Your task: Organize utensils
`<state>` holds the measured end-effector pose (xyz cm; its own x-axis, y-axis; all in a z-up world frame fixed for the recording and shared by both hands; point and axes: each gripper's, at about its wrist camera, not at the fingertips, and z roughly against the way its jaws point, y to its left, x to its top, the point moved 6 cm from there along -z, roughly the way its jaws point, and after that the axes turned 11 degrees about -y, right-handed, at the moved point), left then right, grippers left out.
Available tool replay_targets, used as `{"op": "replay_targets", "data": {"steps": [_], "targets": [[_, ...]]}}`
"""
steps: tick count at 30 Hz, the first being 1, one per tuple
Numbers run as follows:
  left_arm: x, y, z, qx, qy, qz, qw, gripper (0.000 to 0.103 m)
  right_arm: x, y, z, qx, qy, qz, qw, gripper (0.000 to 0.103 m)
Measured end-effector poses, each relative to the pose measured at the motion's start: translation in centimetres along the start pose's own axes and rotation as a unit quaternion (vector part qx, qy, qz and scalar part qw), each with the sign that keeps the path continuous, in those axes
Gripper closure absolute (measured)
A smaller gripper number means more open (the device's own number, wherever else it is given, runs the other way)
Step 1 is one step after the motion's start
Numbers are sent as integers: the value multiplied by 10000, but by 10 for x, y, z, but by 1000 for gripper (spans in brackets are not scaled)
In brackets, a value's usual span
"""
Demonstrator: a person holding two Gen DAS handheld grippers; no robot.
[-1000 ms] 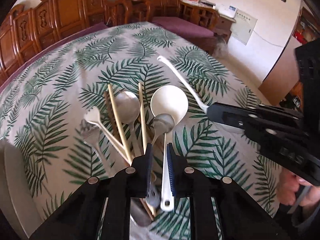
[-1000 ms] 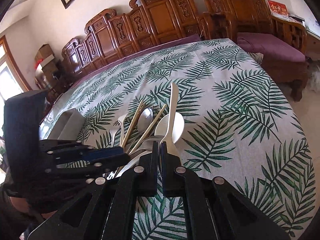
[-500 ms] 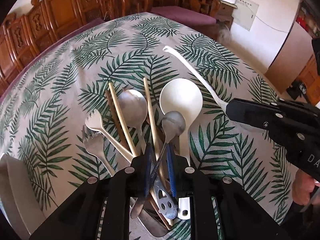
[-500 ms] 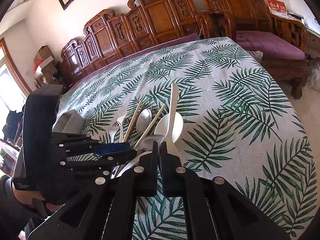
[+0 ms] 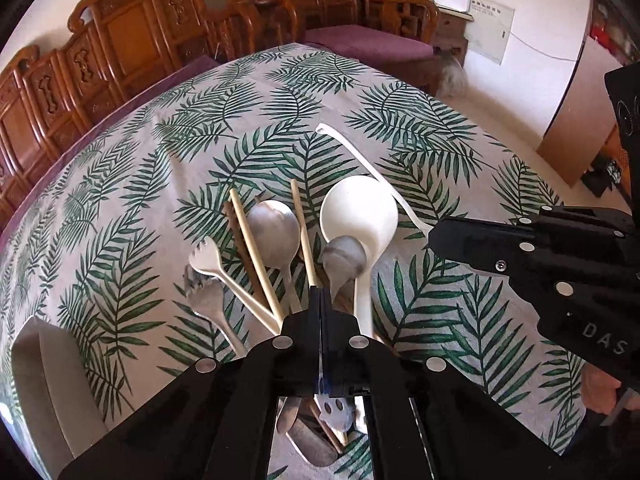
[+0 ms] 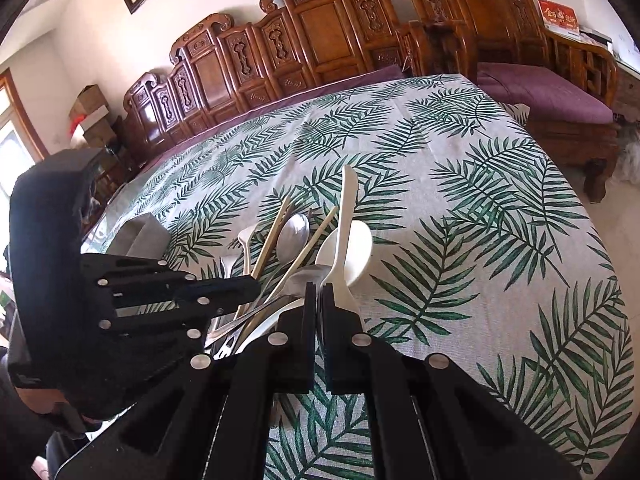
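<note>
two grippers, each pinching one utensil from the pile
left gripper (image 5: 321,300) fingers are closed on the small metal spoon (image 5: 343,261); right gripper (image 6: 318,292) fingers are closed on the thin white spoon (image 6: 345,224). next, i think, both must lift slowly apart.

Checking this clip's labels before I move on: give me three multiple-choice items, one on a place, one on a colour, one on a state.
1. In the left wrist view, the white fork lies
A. at the picture's left of the chopsticks
B. on a chair
C. in a cup

2. The ladle is
A. red
B. white
C. black

3. The left tool is
A. wide open
B. shut on nothing
C. shut on the handle of the small metal spoon

Answers:
1 A: its tines show left of both pale sticks, on the cloth.
2 B: its round bowl and handle are plain white.
3 C: the spoon's handle runs between the closed fingers and comes out behind them.
</note>
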<state>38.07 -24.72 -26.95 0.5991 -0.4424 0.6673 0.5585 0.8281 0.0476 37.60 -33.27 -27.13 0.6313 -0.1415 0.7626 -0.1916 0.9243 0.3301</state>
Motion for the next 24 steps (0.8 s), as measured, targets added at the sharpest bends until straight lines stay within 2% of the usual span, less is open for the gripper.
{"op": "replay_targets", "data": {"steps": [4,7,12,14,20,22,24], "targets": [[0,0,4,-30,-54,-56,10000,103,-1,1,1,-12,-6,19,10000,99],[0,-5,-2,-164,109,-173,9997,103,0,-2,2,-36,-14,-18,10000,99],[-5,-9,-17,-164,412,-329,9985,97,1,-5,1,-39,-15,-59,10000,99],[-6,-9,-21,-222,485,-345,9980,90,2,-5,1,-30,-14,-60,10000,99],[-5,-12,-26,-80,516,-505,9974,90,3,-5,1,-14,-24,-86,10000,99],[-5,-12,-27,-48,538,-541,9971,97,3,-6,0,-15,-22,-81,10000,99],[-6,-13,-26,-19,521,-578,9970,97,2,-6,-1,-27,-11,-81,10000,99]]}}
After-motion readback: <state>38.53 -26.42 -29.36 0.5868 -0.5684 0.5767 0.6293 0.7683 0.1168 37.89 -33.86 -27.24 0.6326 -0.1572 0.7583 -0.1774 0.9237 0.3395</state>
